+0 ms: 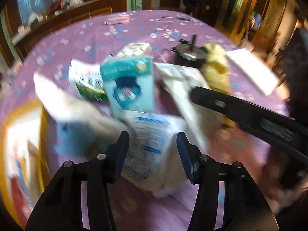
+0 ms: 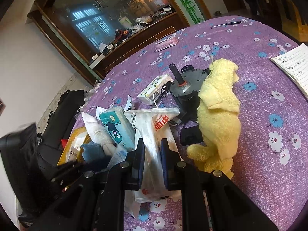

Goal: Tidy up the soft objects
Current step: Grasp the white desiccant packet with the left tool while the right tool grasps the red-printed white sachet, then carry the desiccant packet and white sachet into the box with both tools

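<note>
My left gripper [image 1: 152, 140] is open, its jaws on either side of a white packet with blue print [image 1: 148, 150] on the purple tablecloth; the view is blurred. A teal tissue pack [image 1: 130, 84] stands behind it. My right gripper [image 2: 152, 146] is shut on a white tissue packet with red print [image 2: 154, 134] that lies on the table. The teal tissue pack [image 2: 117, 127] and a white cloth [image 2: 94, 129] lie left of it. A yellow towel [image 2: 219, 113] lies to the right, and also shows in the left view [image 1: 217, 67]. The right gripper's arm [image 1: 250, 115] crosses the left view.
A black motor [image 2: 188, 84] with a shaft sits mid-table, a small patterned tissue pack [image 2: 154, 90] beside it. A notebook [image 2: 294, 65] lies far right, a pen [image 2: 225, 25] and pink case [image 2: 166, 43] at the far edge. A yellow envelope [image 1: 23, 138] lies left.
</note>
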Motion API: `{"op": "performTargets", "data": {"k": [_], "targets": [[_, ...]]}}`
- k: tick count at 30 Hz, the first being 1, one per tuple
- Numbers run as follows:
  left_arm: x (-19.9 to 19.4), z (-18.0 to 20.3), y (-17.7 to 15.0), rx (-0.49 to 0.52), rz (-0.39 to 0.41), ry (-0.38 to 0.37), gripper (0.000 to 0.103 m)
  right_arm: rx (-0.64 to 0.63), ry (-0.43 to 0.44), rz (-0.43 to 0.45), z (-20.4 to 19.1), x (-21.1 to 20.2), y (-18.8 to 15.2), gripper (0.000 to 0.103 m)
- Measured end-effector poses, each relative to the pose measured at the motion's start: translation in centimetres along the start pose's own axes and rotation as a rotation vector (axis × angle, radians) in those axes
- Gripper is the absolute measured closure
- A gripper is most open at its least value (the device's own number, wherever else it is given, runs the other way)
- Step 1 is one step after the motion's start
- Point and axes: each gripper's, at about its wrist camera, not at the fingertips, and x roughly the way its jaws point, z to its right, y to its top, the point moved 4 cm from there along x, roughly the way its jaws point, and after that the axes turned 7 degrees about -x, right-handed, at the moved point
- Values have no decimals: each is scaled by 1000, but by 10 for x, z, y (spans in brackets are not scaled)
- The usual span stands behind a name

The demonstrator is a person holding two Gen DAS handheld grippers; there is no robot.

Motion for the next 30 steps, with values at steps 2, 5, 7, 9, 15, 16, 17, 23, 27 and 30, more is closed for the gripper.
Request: {"op": "performTargets", "data": {"k": [2, 5, 7, 9, 15, 16, 17, 23, 27, 30], "targets": [[-7, 1, -10, -7, -21, -37, 52, 6, 4, -3, 1, 0, 0, 88], [-8, 1, -18, -13, -9, 17, 52, 10, 5, -6, 0, -1, -1, 89], [-1, -3, -17, -28, -1, 38, 52, 10, 5, -9, 0, -1, -1, 89], [5, -7, -18, -55, -12, 40, 55, 8, 4, -9, -1, -1, -2, 88], [-9, -18, -29, -144, 20, 7, 79, -6, -4, 27, -4, -8, -2, 89], [-16, -21, -32, -171, 32, -9, 80, -13, -4, 48, -6, -12, -1, 90], [-25, -24, -34, -198, 49, -38, 80, -27, -12, 72, -8, -16, 0, 90], [-66, -39, -49, -349, 86, -174, 80, -96, -31, 175, -24, -32, 1, 90], [-98, -48, -59, -394, 112, -208, 80, -171, -5, 217, -41, -39, 0, 91], [-129, -69, -64, -454, 150, -222, 80, -215, 62, 222, -54, -41, -2, 91]]}}
